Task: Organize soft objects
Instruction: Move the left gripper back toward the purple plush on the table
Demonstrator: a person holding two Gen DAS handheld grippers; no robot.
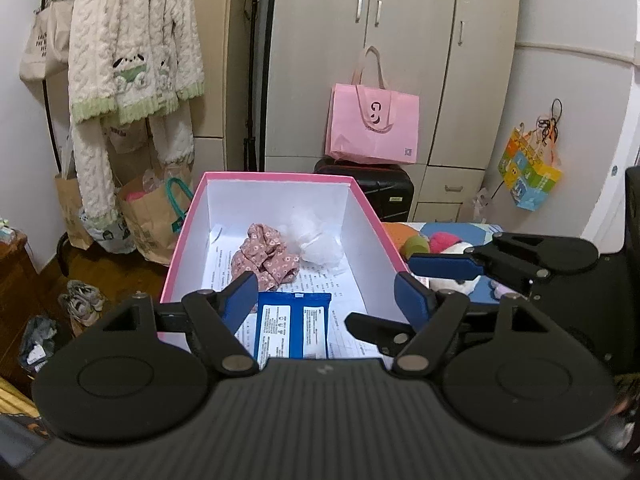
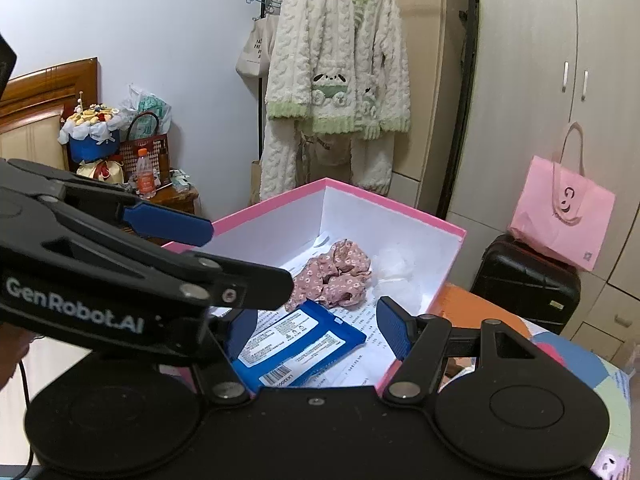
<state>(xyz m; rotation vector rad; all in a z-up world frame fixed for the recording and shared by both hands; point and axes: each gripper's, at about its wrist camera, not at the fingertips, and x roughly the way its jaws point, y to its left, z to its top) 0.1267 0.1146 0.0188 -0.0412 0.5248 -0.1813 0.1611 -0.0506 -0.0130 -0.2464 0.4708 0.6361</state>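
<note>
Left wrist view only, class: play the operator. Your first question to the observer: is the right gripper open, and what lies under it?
Observer: The right gripper is open, with its fingers apart above the blue packet in the pink box.
Operator: What stands beyond the box's left side?
Observer: An orange-capped bottle beside a bouquet.
Operator: Any marking on the left gripper?
Observer: Its side reads GenRobot.AI.
</note>
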